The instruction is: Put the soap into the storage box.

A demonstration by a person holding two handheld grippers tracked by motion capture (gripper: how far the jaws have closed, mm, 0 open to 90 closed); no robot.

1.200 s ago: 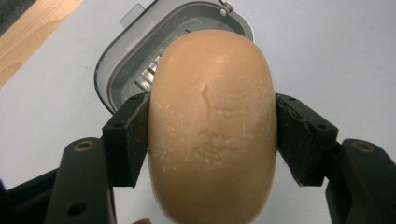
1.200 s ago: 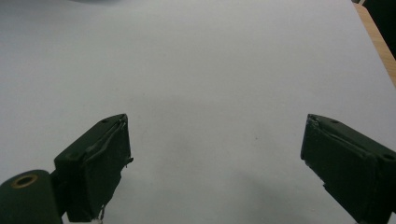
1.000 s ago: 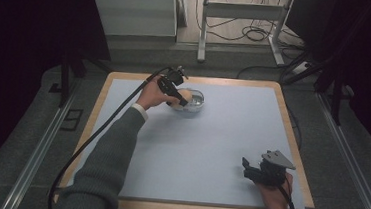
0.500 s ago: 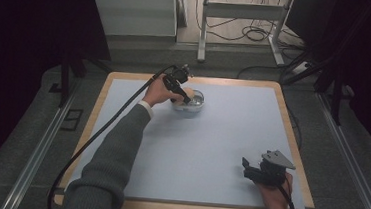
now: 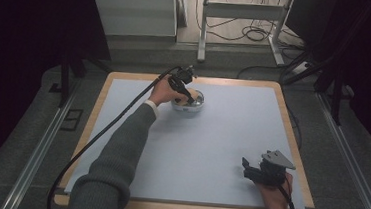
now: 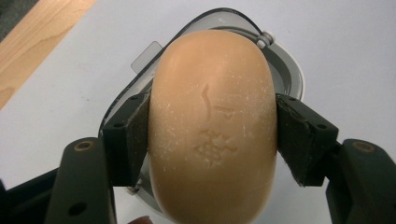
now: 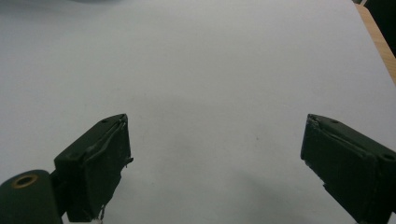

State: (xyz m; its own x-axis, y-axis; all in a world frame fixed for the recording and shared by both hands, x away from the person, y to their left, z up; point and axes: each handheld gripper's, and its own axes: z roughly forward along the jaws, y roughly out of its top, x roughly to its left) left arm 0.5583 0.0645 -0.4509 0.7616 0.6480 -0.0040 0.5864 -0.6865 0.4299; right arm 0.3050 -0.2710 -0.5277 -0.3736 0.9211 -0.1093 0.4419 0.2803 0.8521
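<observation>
The soap [image 6: 212, 126] is a warm tan-orange with pale scratchy marks and a stamped sign. The dish [image 6: 289, 74] under it is grey-white. The mat [image 5: 221, 137] is pale blue. The table edge [image 5: 291, 138] is light wood. The 2 grippers' pads [image 6: 128, 135] are black.

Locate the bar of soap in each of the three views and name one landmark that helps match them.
High view: the bar of soap sits upper centre, at the left gripper, over the soap dish.
Left gripper view: it fills the centre, clamped between the two black jaws, above the dish.
Right gripper view: not in it; the right gripper faces bare mat.
Shared landmark: the pale blue mat.
</observation>
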